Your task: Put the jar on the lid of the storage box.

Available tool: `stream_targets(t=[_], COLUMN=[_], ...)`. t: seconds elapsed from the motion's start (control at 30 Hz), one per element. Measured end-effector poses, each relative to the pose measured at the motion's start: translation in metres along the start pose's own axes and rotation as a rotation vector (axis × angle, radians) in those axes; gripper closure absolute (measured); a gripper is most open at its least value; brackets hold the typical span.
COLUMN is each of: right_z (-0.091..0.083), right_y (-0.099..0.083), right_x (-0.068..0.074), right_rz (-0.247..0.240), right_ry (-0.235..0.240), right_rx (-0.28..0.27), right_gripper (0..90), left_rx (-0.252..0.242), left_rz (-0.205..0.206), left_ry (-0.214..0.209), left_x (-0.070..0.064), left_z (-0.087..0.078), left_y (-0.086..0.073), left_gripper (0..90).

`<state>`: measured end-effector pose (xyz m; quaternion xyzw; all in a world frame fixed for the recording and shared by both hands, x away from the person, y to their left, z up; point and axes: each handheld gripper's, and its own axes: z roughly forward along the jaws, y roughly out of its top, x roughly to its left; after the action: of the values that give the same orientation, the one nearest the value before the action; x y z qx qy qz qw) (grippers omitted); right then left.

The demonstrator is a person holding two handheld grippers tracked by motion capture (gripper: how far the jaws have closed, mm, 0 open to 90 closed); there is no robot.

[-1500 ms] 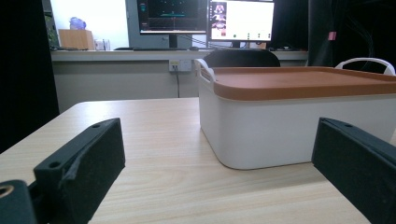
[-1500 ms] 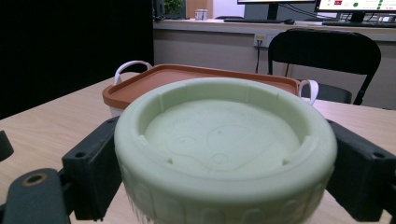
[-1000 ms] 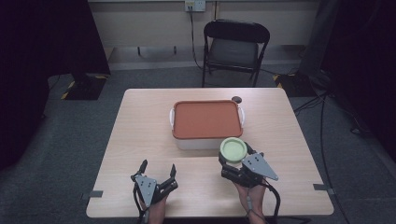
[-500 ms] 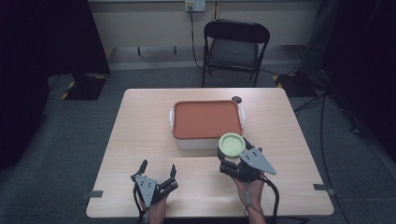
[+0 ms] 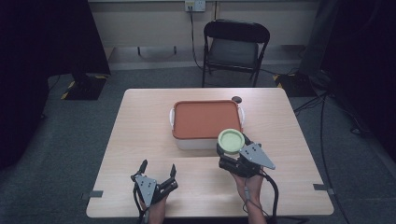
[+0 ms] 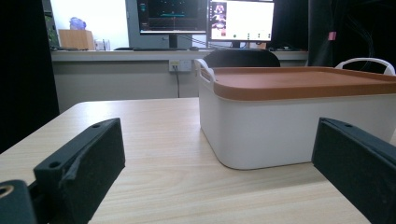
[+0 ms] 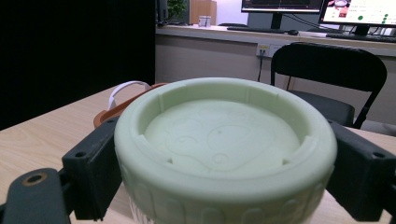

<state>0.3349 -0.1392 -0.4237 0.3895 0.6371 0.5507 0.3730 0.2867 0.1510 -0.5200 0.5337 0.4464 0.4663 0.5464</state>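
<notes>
Lidded box — just beyond jar

Lab: monitors, blackout curtains

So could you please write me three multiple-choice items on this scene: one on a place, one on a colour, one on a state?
1. Where is the box?
A. mid-table
B. on the chair
C. on the floor

2. What colour is the box's lid?
A. blue
B. orange
C. black

3. What is the right gripper doing?
A. hanging open
B. clamping the box handle
C. gripping the green jar

Answers:
1 A, the high view shows it mid-table.
2 B, plainly orange in the left gripper view.
3 C, its jaws press the jar's sides in the right gripper view.
</notes>
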Motion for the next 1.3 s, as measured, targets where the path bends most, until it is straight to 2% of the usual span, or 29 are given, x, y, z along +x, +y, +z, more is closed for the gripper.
stream_targets(t=[0.67, 1.23, 1.3], right_z=[0.020, 0.035, 0.036], right_y=[0.005, 0.020, 0.021], right_x=[0.005, 0.010, 0.011], right_rz=[-0.007, -0.001, -0.014], right_ry=[0.005, 0.018, 0.019], right_rx=[0.008, -0.005, -0.003], right_gripper=[11.1, 11.1, 11.0], left_rx=[0.000, 0.000, 0.000], left_rz=[0.000, 0.000, 0.000], left_ry=[0.000, -0.001, -0.001], left_x=[0.000, 0.000, 0.000], left_z=[0.000, 0.000, 0.000], left_y=[0.000, 0.000, 0.000], left_gripper=[2.2, 2.2, 2.2])
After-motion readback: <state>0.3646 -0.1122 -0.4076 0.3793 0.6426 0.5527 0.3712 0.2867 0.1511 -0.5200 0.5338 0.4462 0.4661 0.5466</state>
